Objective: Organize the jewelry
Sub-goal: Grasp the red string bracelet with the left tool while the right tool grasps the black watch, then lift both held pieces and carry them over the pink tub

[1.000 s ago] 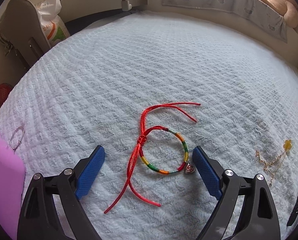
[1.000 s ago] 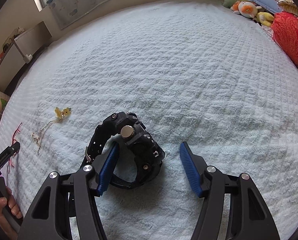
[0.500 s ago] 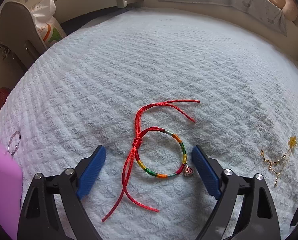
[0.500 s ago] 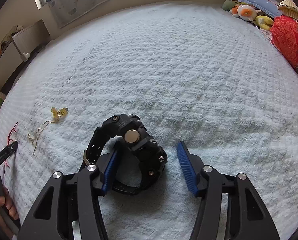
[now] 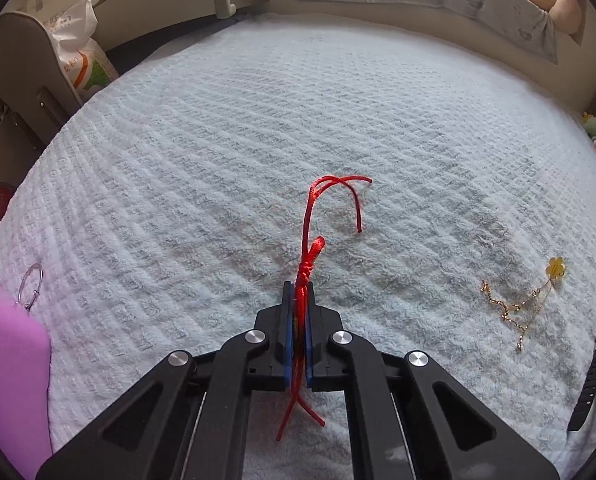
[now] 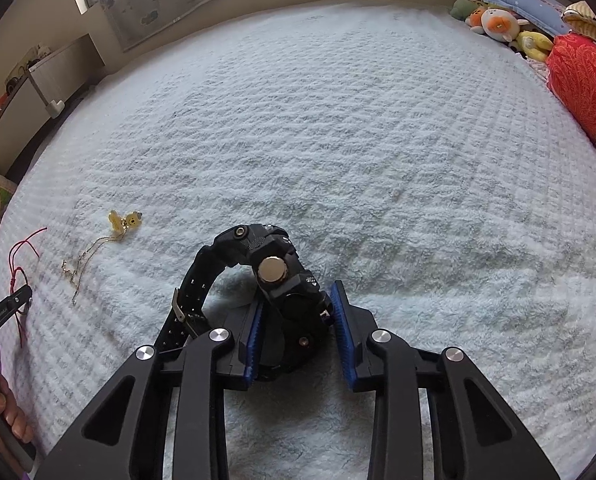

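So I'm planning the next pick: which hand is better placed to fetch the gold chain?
Neither is free. The left tool is shut on the red cord bracelet, the right tool has just been closing around the black watch. Once emptied, left: the gold chain lies beside it.

We see a red cord bracelet [image 5: 306, 264], black watch [image 6: 286, 292], gold chain [image 5: 513, 308], and perhaps pale-blue waffle-textured blanket [image 5: 258, 140].

Both grippers: matte black plastic linkage arms w/ triangular cut-outs; round silver screw heads at pivots; left gripper [image 5: 297, 312] has smooth blue pads; right gripper [image 6: 299, 334] has ribbed blue pads [image 6: 343, 332]; small white lettering on left one's black finger.
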### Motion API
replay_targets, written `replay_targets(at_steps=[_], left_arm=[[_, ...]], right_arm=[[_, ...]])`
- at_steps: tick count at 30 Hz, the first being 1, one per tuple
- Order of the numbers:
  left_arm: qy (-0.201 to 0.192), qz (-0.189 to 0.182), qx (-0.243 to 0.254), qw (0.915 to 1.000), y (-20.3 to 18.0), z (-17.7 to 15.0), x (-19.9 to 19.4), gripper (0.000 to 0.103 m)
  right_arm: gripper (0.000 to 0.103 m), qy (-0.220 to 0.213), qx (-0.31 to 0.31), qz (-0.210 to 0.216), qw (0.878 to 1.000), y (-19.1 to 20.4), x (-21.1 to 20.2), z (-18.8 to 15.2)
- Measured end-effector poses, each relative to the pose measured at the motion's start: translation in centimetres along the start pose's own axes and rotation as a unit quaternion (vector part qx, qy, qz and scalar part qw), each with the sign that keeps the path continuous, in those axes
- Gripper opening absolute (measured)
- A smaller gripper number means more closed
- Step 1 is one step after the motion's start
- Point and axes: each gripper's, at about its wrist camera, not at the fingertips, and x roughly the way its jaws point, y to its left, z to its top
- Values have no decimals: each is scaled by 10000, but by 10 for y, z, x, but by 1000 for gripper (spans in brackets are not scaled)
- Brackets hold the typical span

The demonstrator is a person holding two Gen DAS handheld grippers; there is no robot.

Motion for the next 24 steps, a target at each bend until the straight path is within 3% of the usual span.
replay_targets(at_steps=[9,24], left_arm=[[-160,-22,32,9999,7,5,-27,4],[-339,-214,204,9990,-18,6,-85,4]], right_arm=[[28,-40,31,29,10000,-5,-16,0],[28,-266,-140,198,9994,-10,-76,6]])
